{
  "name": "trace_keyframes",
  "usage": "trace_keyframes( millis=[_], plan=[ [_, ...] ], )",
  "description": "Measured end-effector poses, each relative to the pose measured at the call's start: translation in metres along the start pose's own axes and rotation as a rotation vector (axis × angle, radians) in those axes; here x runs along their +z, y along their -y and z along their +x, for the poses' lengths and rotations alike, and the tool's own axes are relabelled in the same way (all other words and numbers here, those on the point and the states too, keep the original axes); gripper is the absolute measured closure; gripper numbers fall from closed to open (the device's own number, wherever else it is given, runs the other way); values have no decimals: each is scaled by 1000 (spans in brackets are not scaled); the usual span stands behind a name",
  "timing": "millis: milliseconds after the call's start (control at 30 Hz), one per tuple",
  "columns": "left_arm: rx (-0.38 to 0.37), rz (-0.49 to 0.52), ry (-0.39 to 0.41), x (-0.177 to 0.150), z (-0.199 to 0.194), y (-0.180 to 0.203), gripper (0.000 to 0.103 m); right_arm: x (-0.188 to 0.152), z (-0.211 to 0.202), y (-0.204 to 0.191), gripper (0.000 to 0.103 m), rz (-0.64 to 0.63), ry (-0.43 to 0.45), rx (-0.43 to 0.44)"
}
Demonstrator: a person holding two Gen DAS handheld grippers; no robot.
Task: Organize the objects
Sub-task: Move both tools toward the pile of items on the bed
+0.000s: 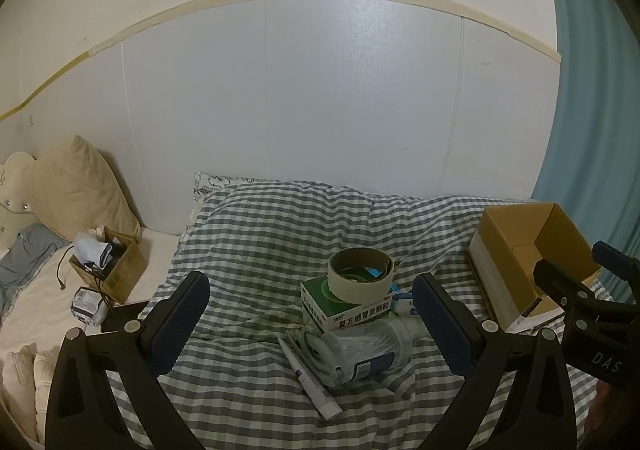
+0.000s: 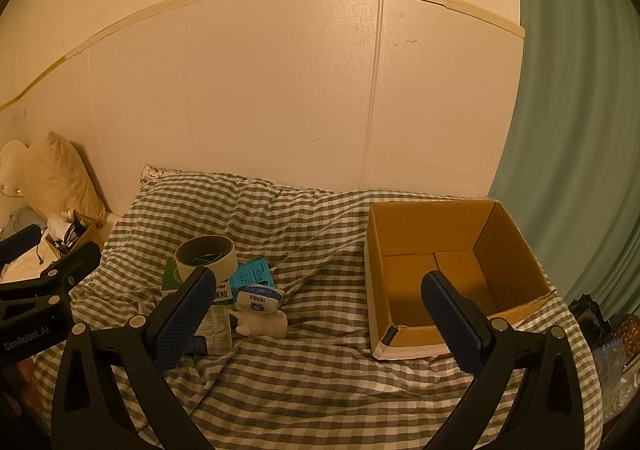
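both the left gripper [image 1: 312, 314] and right gripper [image 2: 320, 314] gape wide and hold nothing, so grabbing the medicine box [image 1: 352, 314] could tip off the tape roll [image 1: 360, 274], missing the empty cardboard box [image 2: 516, 238] at three o'clock.

"Vinda" on tissue pack [image 2: 259, 299]; "999" on medicine box [image 1: 352, 314].

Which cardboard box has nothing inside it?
The big cardboard box on the right by the curtain has nothing inside. The small cardboard box near the pillow is stuffed with things.
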State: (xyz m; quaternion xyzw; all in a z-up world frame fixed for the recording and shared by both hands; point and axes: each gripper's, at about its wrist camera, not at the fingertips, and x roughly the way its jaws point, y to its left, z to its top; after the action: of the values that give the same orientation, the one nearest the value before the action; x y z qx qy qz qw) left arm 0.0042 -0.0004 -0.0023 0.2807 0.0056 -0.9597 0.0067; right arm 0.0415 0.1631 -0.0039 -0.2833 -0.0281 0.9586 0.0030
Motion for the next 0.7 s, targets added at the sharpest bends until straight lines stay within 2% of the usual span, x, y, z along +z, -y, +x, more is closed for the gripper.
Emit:
trace_keyframes(
  millis=[700],
  plan=[
    [-5,12,3,2,-6,-4,0,1,-4,-6,0,-5,0,23]
  ],
)
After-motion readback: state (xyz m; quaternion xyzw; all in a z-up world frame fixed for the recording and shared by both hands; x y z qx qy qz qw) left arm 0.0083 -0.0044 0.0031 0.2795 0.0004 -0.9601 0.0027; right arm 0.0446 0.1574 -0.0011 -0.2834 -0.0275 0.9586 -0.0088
